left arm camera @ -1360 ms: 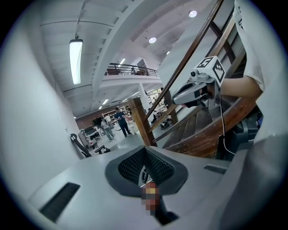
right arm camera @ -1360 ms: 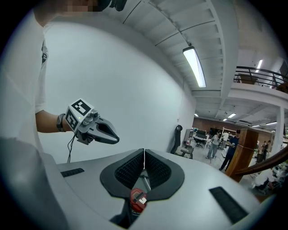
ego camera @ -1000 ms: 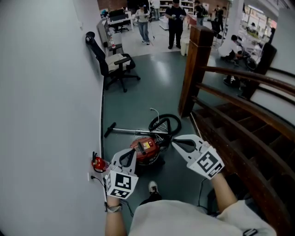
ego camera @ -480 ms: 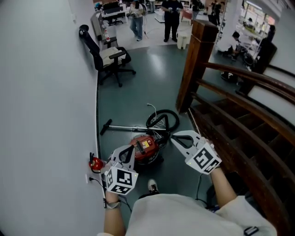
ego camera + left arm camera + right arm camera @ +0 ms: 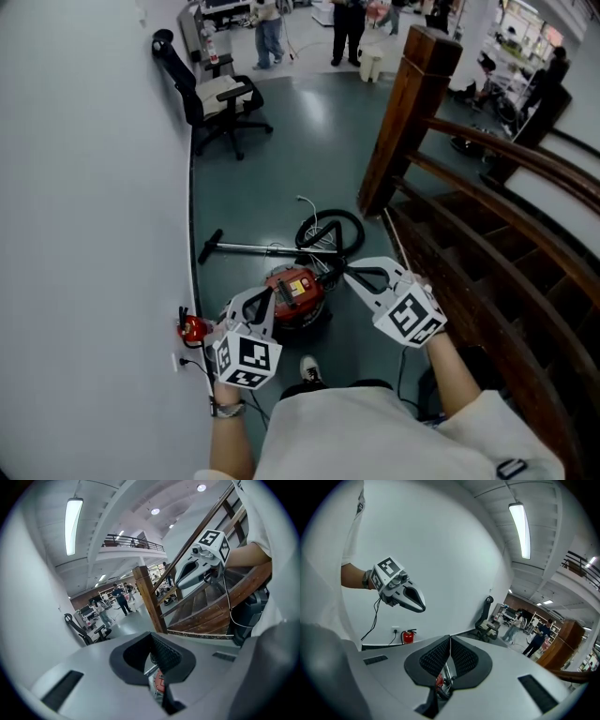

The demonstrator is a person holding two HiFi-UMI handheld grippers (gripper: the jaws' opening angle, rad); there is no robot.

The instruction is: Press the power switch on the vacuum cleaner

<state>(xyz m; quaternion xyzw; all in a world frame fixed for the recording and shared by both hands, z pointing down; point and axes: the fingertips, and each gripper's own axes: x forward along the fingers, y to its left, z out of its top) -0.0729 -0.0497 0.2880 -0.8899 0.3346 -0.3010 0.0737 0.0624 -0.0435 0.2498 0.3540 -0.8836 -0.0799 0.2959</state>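
Observation:
The red canister vacuum cleaner lies on the grey-green floor by the white wall. Its black hose is coiled behind it and its wand stretches off to the left. My left gripper hangs over the vacuum's left side, jaws shut on nothing. My right gripper points at the vacuum's right side from above, also shut and empty. In the left gripper view the pads meet, and a sliver of red vacuum shows below them. The right gripper view has the same closed pads over the vacuum.
A small red fire extinguisher stands at the wall, close to my left gripper. A wooden newel post and stair railing close off the right side. A black office chair stands farther along the wall, with people beyond it. My shoe is just below the vacuum.
The head view has tipped and the scene has slid a little. Both grippers have edged up and left, staying shut over the vacuum, which has not moved on the floor.

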